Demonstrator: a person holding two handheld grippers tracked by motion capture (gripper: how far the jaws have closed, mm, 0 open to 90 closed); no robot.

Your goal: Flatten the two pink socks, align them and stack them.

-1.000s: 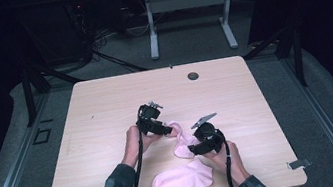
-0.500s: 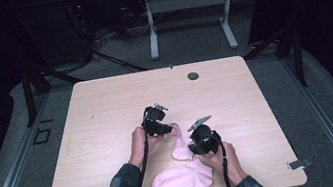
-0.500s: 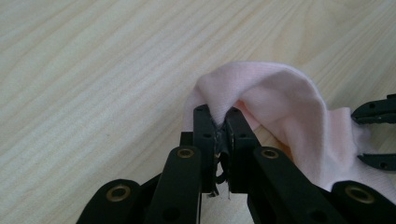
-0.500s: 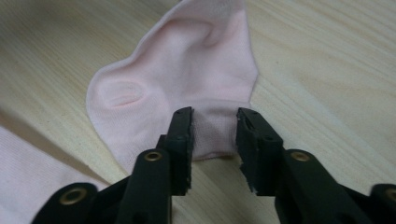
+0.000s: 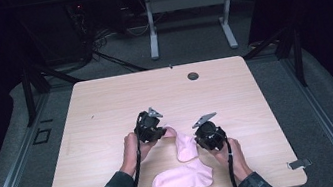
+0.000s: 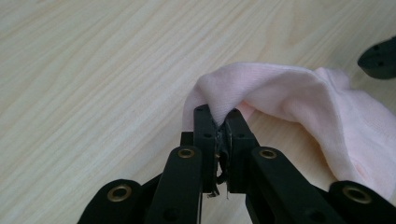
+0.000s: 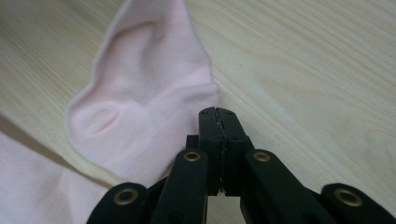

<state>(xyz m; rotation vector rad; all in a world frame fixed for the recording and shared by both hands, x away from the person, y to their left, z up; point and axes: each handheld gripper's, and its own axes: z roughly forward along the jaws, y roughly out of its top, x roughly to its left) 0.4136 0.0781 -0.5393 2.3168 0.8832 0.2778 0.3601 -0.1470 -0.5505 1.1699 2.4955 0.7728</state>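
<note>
A pink sock (image 5: 184,146) lies on the wooden table (image 5: 106,108) between my two grippers. My left gripper (image 5: 152,126) is shut on one end of it. In the left gripper view the cloth (image 6: 280,93) bunches up into the closed jaws of the left gripper (image 6: 219,119). My right gripper (image 5: 209,135) sits at the sock's other side. Its jaws have just been closing. In the right gripper view the right gripper (image 7: 217,112) stands shut at the hem of the sock (image 7: 149,84), and no cloth shows between its pads.
A second pink sock (image 5: 180,178) lies flat near the table's front edge, between the forearms; its edge (image 7: 28,182) shows in the right gripper view. A dark round hole (image 5: 193,76) sits near the far edge. Another table's legs stand beyond.
The left gripper has shifted slightly toward the front edge with the sock's end. The right hand has stayed where it was.
</note>
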